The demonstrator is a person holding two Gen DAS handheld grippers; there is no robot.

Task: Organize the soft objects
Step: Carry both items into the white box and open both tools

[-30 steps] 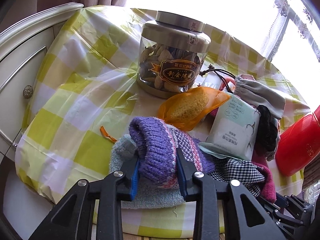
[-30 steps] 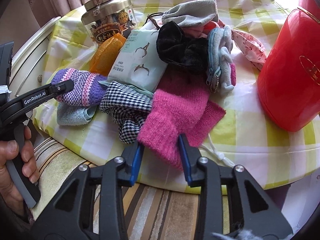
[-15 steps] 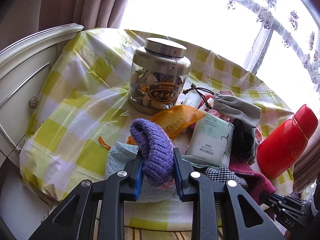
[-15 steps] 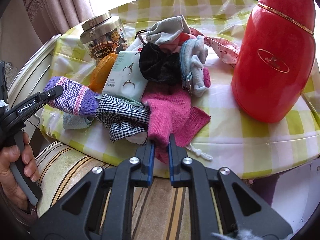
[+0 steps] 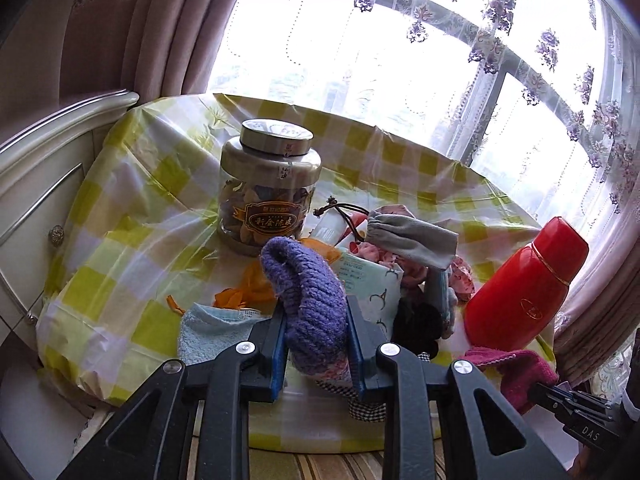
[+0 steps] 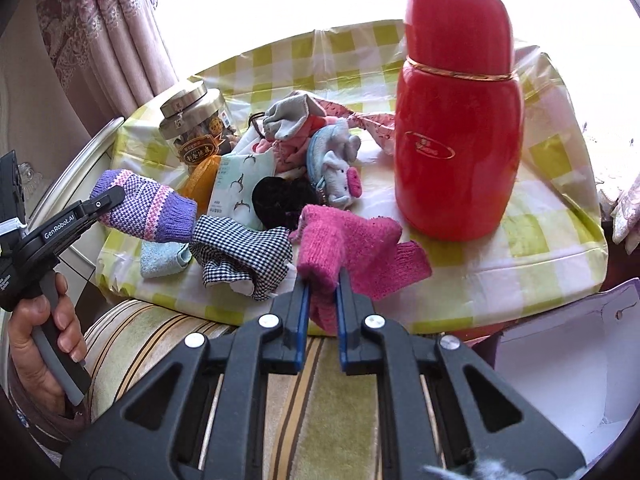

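Left gripper [image 5: 316, 344] pinches the purple knit glove [image 5: 308, 300]; right gripper [image 6: 322, 300] pinches the pink knit glove [image 6: 336, 248] at the counter [image 6: 520, 272] front edge. Open cloth lies at left of frame — the red flask [image 6: 456, 144] crowds the right.

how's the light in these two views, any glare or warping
Left wrist view: the window is blown out white, backlighting the glass jar; the white cabinet edge bows from fisheye. Right wrist view: glare washes the top behind the red flask; corners vignette black.

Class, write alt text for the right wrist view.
The right gripper pinches a pink knitted glove at the edge of a checked tablecloth. Beyond it stands a red flask; at left, the left gripper holds a purple knitted glove.
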